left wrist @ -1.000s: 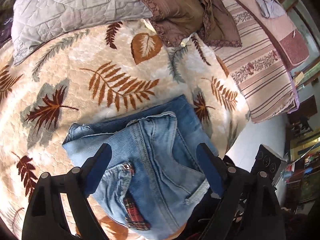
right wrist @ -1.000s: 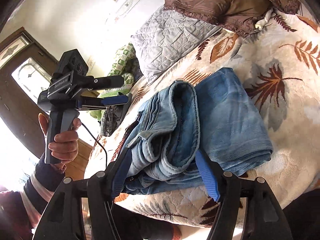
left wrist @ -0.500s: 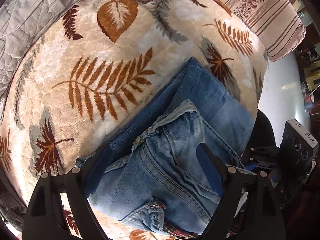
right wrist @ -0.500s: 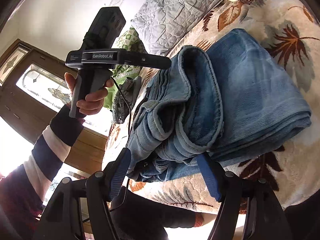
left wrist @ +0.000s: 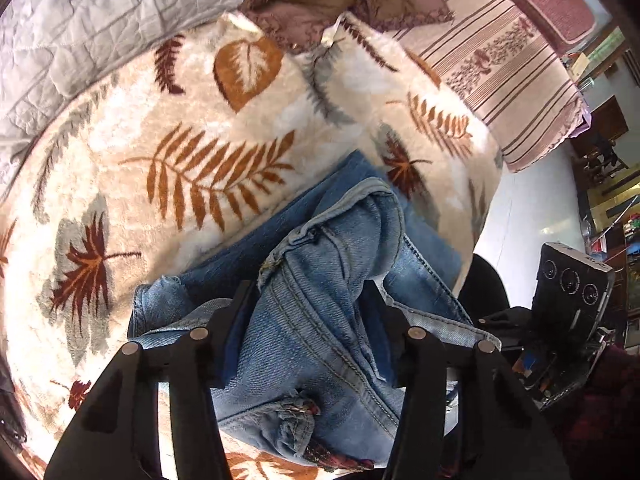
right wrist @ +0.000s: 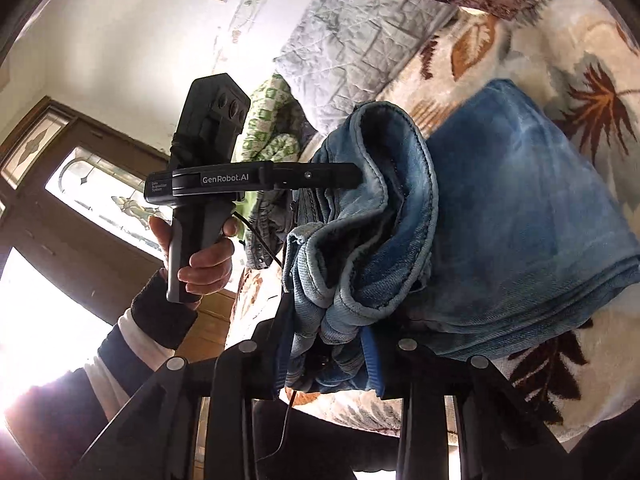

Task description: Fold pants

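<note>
My left gripper [left wrist: 308,304] sat at the bottom centre of its frame, pointing steeply down, its jaws closing with a thick ridge of the jeans [left wrist: 320,320] between them. Both fingers pressed against the bunched denim, so I read it as clenched on the cloth. My right gripper [right wrist: 326,332] filled the bottom of its own frame, jaws likewise closing, and a wad of pale folded hems and seams was squeezed between its two fingers.

From the left view, the jeans ran from the bottom centre up toward the middle of the frame, with a darker folded layer underneath. From the right view, the jeans [right wrist: 500,220] lay as a thick folded stack spreading from the centre to the right edge.

The stack lay on a cream blanket [left wrist: 180,152] printed with rust and brown leaves. A grey quilted pillow [left wrist: 80,20] lay at the upper left of the left view. In the right view, a hand [right wrist: 204,256] in a striped sleeve gripped the other gripper's handle at centre left.
</note>
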`<state>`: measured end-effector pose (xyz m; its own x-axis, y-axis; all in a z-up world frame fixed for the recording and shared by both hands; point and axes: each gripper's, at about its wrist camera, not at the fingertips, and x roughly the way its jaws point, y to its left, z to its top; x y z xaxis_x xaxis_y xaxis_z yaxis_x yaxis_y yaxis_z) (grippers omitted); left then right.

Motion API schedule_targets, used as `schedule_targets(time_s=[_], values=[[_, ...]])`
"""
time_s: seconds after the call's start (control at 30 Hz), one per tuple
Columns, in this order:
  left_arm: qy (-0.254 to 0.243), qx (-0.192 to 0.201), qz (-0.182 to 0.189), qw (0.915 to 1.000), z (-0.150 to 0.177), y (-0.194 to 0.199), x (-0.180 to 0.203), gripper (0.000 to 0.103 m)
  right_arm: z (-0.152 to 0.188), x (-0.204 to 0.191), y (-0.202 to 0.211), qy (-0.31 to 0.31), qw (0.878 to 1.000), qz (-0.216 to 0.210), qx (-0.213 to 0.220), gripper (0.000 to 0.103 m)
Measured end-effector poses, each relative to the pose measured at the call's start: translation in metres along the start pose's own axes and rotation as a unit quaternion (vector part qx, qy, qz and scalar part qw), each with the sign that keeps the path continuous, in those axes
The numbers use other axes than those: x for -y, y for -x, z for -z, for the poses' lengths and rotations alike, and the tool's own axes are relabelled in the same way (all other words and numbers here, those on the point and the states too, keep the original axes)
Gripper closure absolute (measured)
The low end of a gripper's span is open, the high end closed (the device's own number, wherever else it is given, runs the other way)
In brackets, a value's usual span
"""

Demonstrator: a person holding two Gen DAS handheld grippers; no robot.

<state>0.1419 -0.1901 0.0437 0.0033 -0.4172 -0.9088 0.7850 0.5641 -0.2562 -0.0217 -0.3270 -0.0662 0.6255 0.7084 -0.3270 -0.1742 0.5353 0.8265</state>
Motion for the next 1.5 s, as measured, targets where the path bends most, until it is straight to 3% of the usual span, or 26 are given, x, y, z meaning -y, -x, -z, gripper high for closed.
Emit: schedule_targets(time_s=[0.13,0.27,0.37,0.43,0.57,0.6,0.7,0.77,0.8,0.83,0.93,1.03,1.1,1.17,1.2,1.23,1.3,1.37,1.5], values=[[-0.003,0.038,0.011,0.9992,-0.028,0.012,0.03,0.052,-0.011,0.003,0.034,0.003,0.998,0.005,0.055,0.071],[0.0,0.008,-0.004,1.0,-0.057,-0.048,0.051,0.052,-0.014,0.04,0.061,-0.05,0.994,0.041,0.088,0.071],[0.008,-0.02,-0.061,0.9979,-0.063,-0.101,0.058,0.051,-0.004,0.083,0.064,-0.121,0.988,0.064,0.07,0.072],[0.004,-0.014,-0.088,0.996,-0.062,-0.113,0.06,0.042,0.004,0.101,0.063,-0.149,0.986,0.049,0.059,0.07],[0.031,0.001,-0.08,0.9963,-0.058,-0.088,0.059,0.041,0.004,0.098,0.07,-0.147,0.987,0.029,0.051,0.06],[0.041,0.013,-0.071,0.9965,-0.054,-0.075,0.056,0.041,0.002,0.095,0.075,-0.141,0.988,0.027,0.049,0.056],[0.09,0.065,-0.038,0.9931,-0.029,-0.027,0.036,0.038,-0.005,0.088,0.104,-0.122,0.99,0.004,0.074,0.055],[0.141,0.103,-0.03,0.9841,-0.003,-0.004,0.015,0.021,-0.011,0.089,0.13,-0.123,0.985,-0.001,0.119,0.048],[0.168,0.116,-0.038,0.9783,0.012,0.002,0.005,0.02,-0.02,0.091,0.137,-0.122,0.983,0.009,0.137,0.036],[0.192,0.12,-0.041,0.9731,0.027,0.002,-0.004,0.02,-0.029,0.091,0.142,-0.119,0.982,0.025,0.144,0.034],[0.277,0.104,-0.015,0.955,0.067,-0.021,-0.03,0.02,-0.068,0.079,0.118,-0.079,0.99,0.034,0.111,0.034],[0.36,0.1,0.067,0.925,0.097,-0.045,-0.049,0.02,-0.096,0.074,0.074,-0.042,0.995,0.064,0.059,0.034],[0.394,0.115,0.087,0.9079,0.105,-0.05,-0.055,0.02,-0.108,0.075,0.043,-0.022,0.995,0.095,0.033,0.034],[0.406,0.115,0.08,0.903,0.102,-0.053,-0.056,0.021,-0.117,0.083,0.013,-0.026,0.991,0.127,-0.013,0.049],[0.407,0.113,0.083,0.9026,0.098,-0.053,-0.054,0.022,-0.119,0.082,0.004,-0.021,0.993,0.114,-0.029,0.082],[0.404,0.117,0.08,0.9036,0.094,-0.049,-0.05,0.025,-0.123,0.075,0.0,-0.002,0.993,0.112,-0.034,0.091],[0.39,0.13,0.068,0.9091,0.088,-0.043,-0.04,0.025,-0.129,0.039,0.01,0.082,0.99,0.111,-0.015,0.098],[0.381,0.129,0.037,0.9148,0.085,-0.046,-0.032,0.025,-0.136,0.018,0.023,0.135,0.982,0.131,0.014,0.098],[0.386,0.111,-0.013,0.9157,0.088,-0.073,-0.036,0.023,-0.142,0.063,0.008,0.115,0.969,0.213,-0.041,0.098]])
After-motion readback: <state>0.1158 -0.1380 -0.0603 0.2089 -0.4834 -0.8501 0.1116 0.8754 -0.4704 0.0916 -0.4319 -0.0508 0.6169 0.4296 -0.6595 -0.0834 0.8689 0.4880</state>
